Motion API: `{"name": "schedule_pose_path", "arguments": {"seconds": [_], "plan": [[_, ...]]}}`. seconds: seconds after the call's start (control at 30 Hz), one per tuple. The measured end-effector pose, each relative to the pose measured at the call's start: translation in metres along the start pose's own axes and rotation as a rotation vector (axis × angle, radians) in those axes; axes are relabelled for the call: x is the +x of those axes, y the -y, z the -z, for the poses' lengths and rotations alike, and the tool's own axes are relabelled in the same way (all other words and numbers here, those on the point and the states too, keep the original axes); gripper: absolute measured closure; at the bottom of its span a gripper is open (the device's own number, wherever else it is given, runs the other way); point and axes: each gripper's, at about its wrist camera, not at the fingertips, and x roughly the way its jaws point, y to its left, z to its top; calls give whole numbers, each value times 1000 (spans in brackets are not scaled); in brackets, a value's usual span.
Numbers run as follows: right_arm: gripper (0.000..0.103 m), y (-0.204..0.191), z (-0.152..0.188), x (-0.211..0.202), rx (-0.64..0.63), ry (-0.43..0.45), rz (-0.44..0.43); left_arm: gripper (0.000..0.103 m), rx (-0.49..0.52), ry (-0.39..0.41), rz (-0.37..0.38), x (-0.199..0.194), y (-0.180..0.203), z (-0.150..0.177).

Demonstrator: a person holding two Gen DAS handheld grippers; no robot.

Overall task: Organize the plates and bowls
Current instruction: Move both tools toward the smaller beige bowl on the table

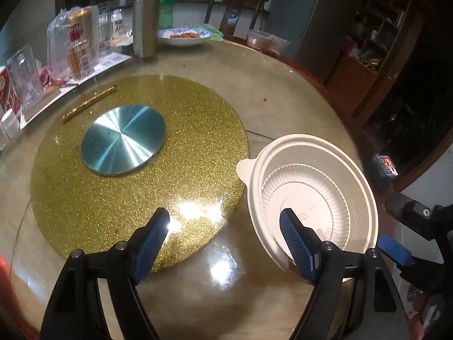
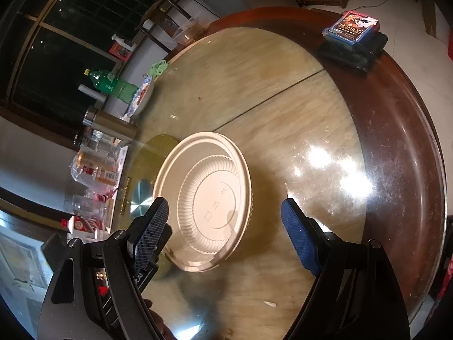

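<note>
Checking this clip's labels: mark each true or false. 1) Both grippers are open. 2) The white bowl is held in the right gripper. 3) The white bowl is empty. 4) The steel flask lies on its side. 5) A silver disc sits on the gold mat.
1) True: the left gripper and right gripper are both open.
2) False: the white bowl rests on the table, ungripped.
3) True.
4) False: the steel flask stands upright.
5) True: the silver disc lies on the gold mat.

The white ribbed bowl (image 1: 311, 195) sits beside a gold glitter turntable (image 1: 136, 170) (brushed silvery-blue disc (image 1: 123, 140) at centre).
</note>
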Motion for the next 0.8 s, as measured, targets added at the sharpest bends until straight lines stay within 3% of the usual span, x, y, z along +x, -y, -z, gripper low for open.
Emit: {"name": "schedule_pose_path", "arguments": {"seconds": [0.2,0.63,0.8], "plan": [[20,-5,1,7,-27,-12,29,23,25,21,-8,-3,3,0],[21,-21,6,17,-159,3,193,24,42,37,-16,1,0,0],[24,-27,7,17,-209,23,253,30,68,43,-8,0,5,1]]}}
